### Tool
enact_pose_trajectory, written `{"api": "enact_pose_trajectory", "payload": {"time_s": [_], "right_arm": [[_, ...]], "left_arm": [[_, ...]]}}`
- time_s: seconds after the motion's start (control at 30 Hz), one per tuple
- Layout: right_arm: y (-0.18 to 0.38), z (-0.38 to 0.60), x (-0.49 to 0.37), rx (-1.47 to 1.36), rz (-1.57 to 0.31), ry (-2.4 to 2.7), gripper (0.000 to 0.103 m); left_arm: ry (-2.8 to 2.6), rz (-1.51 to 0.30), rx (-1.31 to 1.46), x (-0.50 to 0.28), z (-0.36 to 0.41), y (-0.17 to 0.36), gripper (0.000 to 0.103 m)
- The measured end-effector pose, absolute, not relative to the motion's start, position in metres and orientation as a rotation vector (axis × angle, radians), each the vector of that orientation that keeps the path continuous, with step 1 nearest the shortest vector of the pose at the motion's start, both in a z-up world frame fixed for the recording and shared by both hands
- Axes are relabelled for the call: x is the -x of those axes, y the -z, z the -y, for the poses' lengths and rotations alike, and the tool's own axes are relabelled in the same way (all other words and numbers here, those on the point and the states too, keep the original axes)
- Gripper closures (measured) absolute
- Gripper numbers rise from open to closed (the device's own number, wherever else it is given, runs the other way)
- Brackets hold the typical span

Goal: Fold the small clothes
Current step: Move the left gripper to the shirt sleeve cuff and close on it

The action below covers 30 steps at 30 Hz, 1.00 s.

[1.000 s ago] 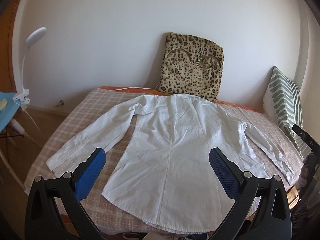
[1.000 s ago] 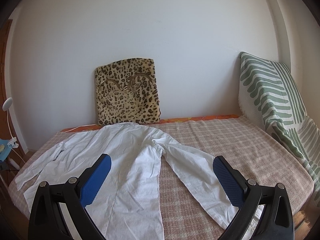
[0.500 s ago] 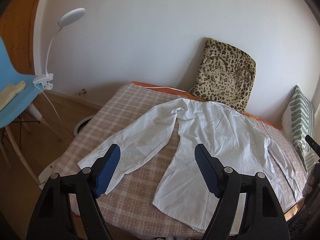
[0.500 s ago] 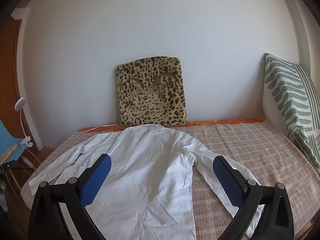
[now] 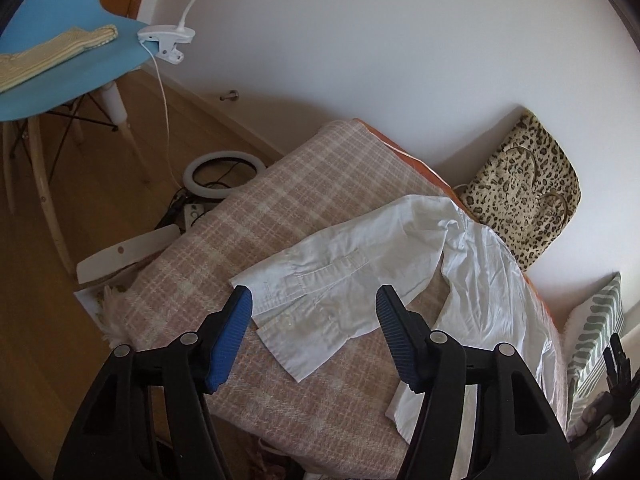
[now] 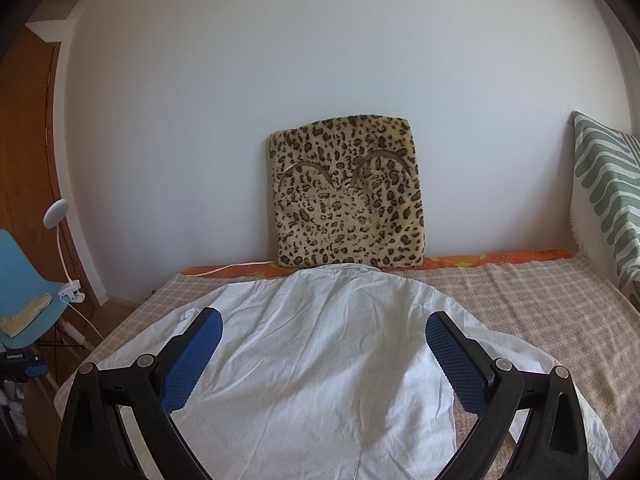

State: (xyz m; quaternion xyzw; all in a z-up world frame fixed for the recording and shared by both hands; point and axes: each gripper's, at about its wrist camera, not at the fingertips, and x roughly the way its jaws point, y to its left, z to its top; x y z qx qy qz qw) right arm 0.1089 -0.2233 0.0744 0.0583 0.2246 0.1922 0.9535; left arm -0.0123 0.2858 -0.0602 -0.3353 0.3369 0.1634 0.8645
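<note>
A white long-sleeved shirt (image 6: 320, 352) lies spread flat, back up, on the checked bedspread (image 6: 540, 300). In the left wrist view its left sleeve (image 5: 332, 264) stretches toward me, the cuff (image 5: 296, 332) lying between the blue pads. My left gripper (image 5: 314, 300) hovers just above that cuff; its jaws are closing and the pads are not pressing the cloth. My right gripper (image 6: 324, 320) is open above the middle of the shirt's back, nothing held. The right sleeve (image 6: 520, 352) runs off to the lower right.
A leopard-print cushion (image 6: 346, 192) leans on the wall behind the collar, a green striped pillow (image 6: 608, 184) at the right. Left of the bed stand a blue chair (image 5: 56, 64) with a clip lamp (image 5: 168, 40), and a ring light (image 5: 224, 172) and cables on the wooden floor.
My left gripper swung left from the shirt's hem to the left cuff, dropped closer, rolled, and its jaws narrowed. The right gripper shifted left, from over the right sleeve to the shirt's back.
</note>
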Motion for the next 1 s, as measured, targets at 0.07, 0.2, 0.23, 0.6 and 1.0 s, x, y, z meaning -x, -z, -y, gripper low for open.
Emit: {"api": "enact_pose_trajectory", "payload": {"time_s": [0.07, 0.2, 0.23, 0.6, 1.0], "right_arm": [[-0.075, 0.216, -0.117, -0.12, -0.472, -0.405, 0.0], [-0.075, 0.201, -0.125, -0.116, -0.482, -0.443, 0.0], [-0.073, 0.197, -0.125, -0.111, -0.483, -0.449, 0.0], [-0.046, 0.179, -0.139, -0.098, -0.576, -0.527, 0.0], [-0.032, 0.169, -0.15, -0.113, -0.641, -0.578, 0.0]], "left_arm": [[-0.357, -0.713, 0.74, 0.011, -0.294, 0.067, 0.04], [-0.388, -0.738, 0.765, 0.005, -0.308, 0.08, 0.04], [-0.389, -0.75, 0.768, 0.001, -0.31, 0.084, 0.04], [-0.396, -0.819, 0.819, -0.016, -0.323, 0.115, 0.052], [-0.393, -0.808, 0.827, -0.035, -0.327, 0.127, 0.052]]}}
